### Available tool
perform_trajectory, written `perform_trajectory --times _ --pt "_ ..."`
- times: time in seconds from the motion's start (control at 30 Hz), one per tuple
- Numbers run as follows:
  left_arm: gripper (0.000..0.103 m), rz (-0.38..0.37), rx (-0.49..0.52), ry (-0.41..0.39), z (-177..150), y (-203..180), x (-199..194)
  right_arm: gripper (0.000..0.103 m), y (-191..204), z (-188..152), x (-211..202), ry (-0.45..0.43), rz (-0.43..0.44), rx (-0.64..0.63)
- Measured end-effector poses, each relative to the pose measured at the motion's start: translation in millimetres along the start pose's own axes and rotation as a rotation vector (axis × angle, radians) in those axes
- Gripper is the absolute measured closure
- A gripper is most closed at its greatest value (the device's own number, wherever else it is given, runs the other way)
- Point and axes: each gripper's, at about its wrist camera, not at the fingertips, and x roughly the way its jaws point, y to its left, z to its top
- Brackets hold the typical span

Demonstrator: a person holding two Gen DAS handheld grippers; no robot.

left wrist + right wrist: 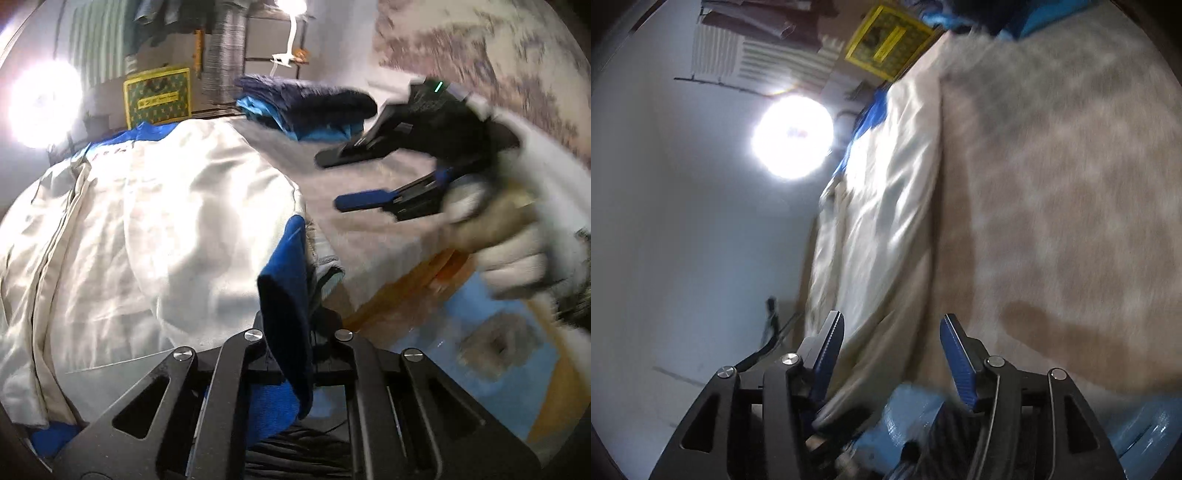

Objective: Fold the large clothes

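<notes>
My left tool (286, 325) is pressed together on a blue cuff (284, 280) of the white jacket (155, 214), the dark blue fabric standing up between its closed fingers. The jacket itself lies spread across the bed (373, 229), white with blue trim at the collar end, its zipper line running along the left side in the left wrist view. My right tool (338, 181) hangs over the bedcover to the jacket's right, held by a gloved hand (506, 243), its jaws spread with nothing between them; in its own view the blue-padded fingers (955, 354) stand apart above the jacket's edge. A pile of folded dark and blue clothes (306, 107) sits at the bed's far end, near a yellow-green bag (157, 96).
</notes>
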Motion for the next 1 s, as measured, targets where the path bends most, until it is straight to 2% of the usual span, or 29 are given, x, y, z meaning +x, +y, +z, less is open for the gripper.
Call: perform_trajectory --times 0.17,0.27,0.37,0.43,0.47,0.5,0.57,0.73,0.87,1.0 --pt "0.097 -0.027 -0.076 -0.035 7 15 -19 0.044 -5 52 31 -0.033 -0.029 0.030" --pt "0.097 -0.038 -0.093 -0.040 6 19 -22 0.042 -5 82 55 -0.047 -0.018 0.063" --pt "0.097 -0.041 -0.096 -0.046 2 20 -25 0.043 -1 102 78 -0.053 -0.049 0.084" --pt "0.097 -0.043 -0.102 -0.051 3 24 -24 0.059 6 108 93 -0.045 -0.091 0.076" --pt "0.097 -0.046 -0.112 -0.055 2 27 -25 0.074 12 109 100 -0.035 -0.115 0.064" --pt "0.097 -0.049 -0.125 -0.058 2 30 -25 0.083 17 111 104 -0.031 -0.145 0.056" --pt "0.097 -0.058 -0.151 -0.066 0 33 -27 0.094 30 111 107 -0.030 -0.223 0.035" --pt "0.097 -0.093 -0.254 -0.091 -4 50 -37 0.098 79 115 110 -0.026 -0.379 -0.085" --pt "0.097 -0.131 -0.361 -0.113 -10 71 -48 0.099 133 107 127 0.004 -0.549 -0.289" --pt "0.097 -0.134 -0.416 -0.124 -18 88 -58 0.099 168 101 155 0.055 -0.626 -0.409"
